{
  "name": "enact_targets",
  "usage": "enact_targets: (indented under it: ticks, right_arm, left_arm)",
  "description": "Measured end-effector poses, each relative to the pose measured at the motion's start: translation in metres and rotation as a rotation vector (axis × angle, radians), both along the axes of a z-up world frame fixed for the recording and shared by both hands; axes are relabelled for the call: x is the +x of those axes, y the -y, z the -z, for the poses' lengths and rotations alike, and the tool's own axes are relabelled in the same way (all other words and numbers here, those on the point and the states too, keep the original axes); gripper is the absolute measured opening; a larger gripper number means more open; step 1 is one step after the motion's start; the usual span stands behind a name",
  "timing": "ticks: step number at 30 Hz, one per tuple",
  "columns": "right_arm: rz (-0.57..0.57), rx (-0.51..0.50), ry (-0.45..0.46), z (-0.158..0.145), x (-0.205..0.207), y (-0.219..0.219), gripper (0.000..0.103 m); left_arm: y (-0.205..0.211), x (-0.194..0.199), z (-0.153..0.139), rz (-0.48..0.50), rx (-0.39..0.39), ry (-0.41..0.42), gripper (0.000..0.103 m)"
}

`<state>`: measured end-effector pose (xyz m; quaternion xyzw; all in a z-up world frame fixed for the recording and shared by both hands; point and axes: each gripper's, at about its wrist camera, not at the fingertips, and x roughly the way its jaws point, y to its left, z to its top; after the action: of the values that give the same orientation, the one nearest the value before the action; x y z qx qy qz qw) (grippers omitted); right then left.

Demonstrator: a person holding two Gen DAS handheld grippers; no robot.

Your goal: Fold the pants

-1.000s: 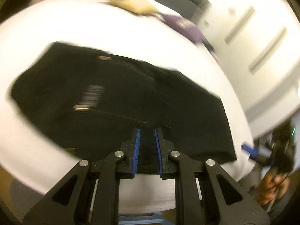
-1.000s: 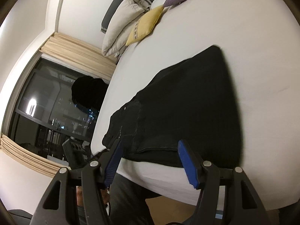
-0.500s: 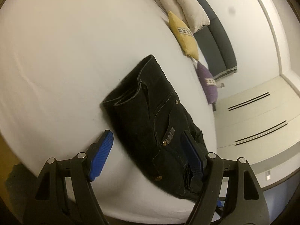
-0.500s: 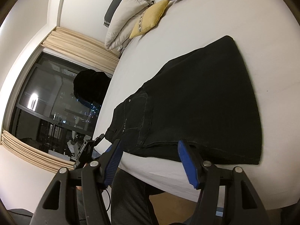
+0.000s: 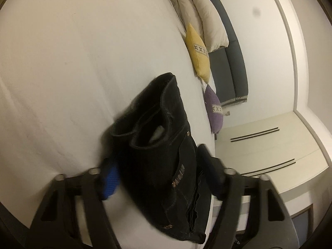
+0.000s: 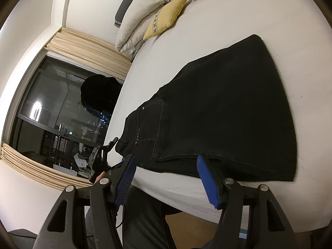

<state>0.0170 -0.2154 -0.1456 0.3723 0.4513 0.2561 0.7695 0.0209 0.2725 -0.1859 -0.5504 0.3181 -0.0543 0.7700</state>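
Note:
Black jeans [image 6: 224, 112] lie folded on the white bed [image 6: 259, 10], near its front edge. In the left wrist view the jeans [image 5: 161, 145] show their open waistband end, with rivets and a label. My left gripper [image 5: 159, 176] is open, its blue pads either side of the waistband end, just above it. My right gripper [image 6: 168, 176] is open and empty, at the jeans' near folded edge, close to the bed's edge. The left gripper also shows in the right wrist view [image 6: 101, 157], held in a hand.
A yellow cushion [image 6: 166, 18], a purple cushion [image 5: 213, 108] and beige pillows [image 6: 141, 16] lie at the head of the bed. A dark window with curtains [image 6: 51, 114] is on the left. White wardrobe doors [image 5: 269, 145] stand beside the bed.
My left gripper opened, let go of the jeans, swung round to the waistband end and came closer. My right gripper stayed open and shifted slightly closer to the jeans.

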Motion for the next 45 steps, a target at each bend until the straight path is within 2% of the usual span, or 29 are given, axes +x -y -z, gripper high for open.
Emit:
enact_targets:
  ticks: [1, 2, 4, 13, 16, 22, 25, 26, 29, 31, 33, 35, 38, 40, 44, 45]
  right_arm:
    - [0.002, 0.002, -0.002, 0.0, 0.0, 0.0, 0.064]
    - [0.004, 0.003, -0.002, 0.001, 0.0, 0.0, 0.064]
    - [0.005, 0.0, -0.002, -0.001, 0.0, 0.001, 0.064]
    - [-0.025, -0.04, 0.004, -0.002, 0.025, -0.021, 0.064]
    - [-0.056, -0.106, -0.038, 0.009, 0.037, -0.039, 0.064]
    - [-0.093, -0.099, -0.044, 0.025, 0.066, -0.058, 0.064]
    - [-0.142, -0.128, -0.093, 0.047, 0.081, -0.065, 0.067]
    - [-0.156, -0.138, -0.07, 0.053, 0.081, -0.066, 0.067]
    - [-0.159, -0.155, -0.025, 0.05, 0.074, -0.066, 0.067]
    - [-0.164, -0.206, -0.061, 0.038, 0.068, -0.071, 0.07]
    - [-0.204, -0.15, -0.057, 0.023, 0.06, -0.076, 0.079]
    - [-0.233, -0.096, -0.034, 0.014, 0.049, -0.076, 0.08]
    - [-0.262, -0.012, -0.107, 0.016, 0.038, -0.073, 0.08]
    - [-0.252, 0.062, -0.072, 0.004, 0.035, -0.066, 0.08]
    - [-0.176, 0.334, 0.031, -0.022, 0.043, -0.024, 0.08]
    - [-0.151, 0.367, 0.048, -0.023, 0.045, -0.015, 0.081]
  left_arm:
    - [-0.003, 0.001, 0.005, -0.007, -0.006, -0.01, 0.032]
    - [-0.006, 0.001, 0.011, -0.013, -0.022, -0.021, 0.023]
    - [-0.012, 0.001, 0.021, -0.024, -0.07, -0.02, 0.018]
    - [-0.009, 0.004, 0.014, -0.032, -0.058, 0.0, 0.014]
    - [-0.009, 0.003, 0.013, -0.031, -0.055, -0.003, 0.013]
    - [-0.009, -0.007, -0.001, -0.015, 0.017, 0.001, 0.013]
    - [-0.007, -0.007, -0.012, -0.008, 0.045, 0.008, 0.013]
    - [-0.006, -0.006, -0.015, -0.006, 0.05, 0.013, 0.013]
    - [-0.002, -0.002, -0.027, 0.007, 0.086, 0.025, 0.013]
    - [-0.001, 0.002, -0.032, 0.01, 0.091, 0.026, 0.013]
    - [-0.001, 0.002, -0.033, 0.005, 0.089, 0.023, 0.013]
    - [-0.002, 0.004, -0.034, 0.001, 0.084, 0.017, 0.013]
    - [-0.005, 0.001, -0.033, -0.004, 0.085, 0.002, 0.013]
    - [-0.007, -0.001, -0.031, -0.008, 0.082, -0.005, 0.013]
    - [-0.008, 0.0, -0.03, -0.006, 0.081, -0.008, 0.013]
    - [-0.008, -0.001, -0.03, -0.007, 0.081, -0.007, 0.013]
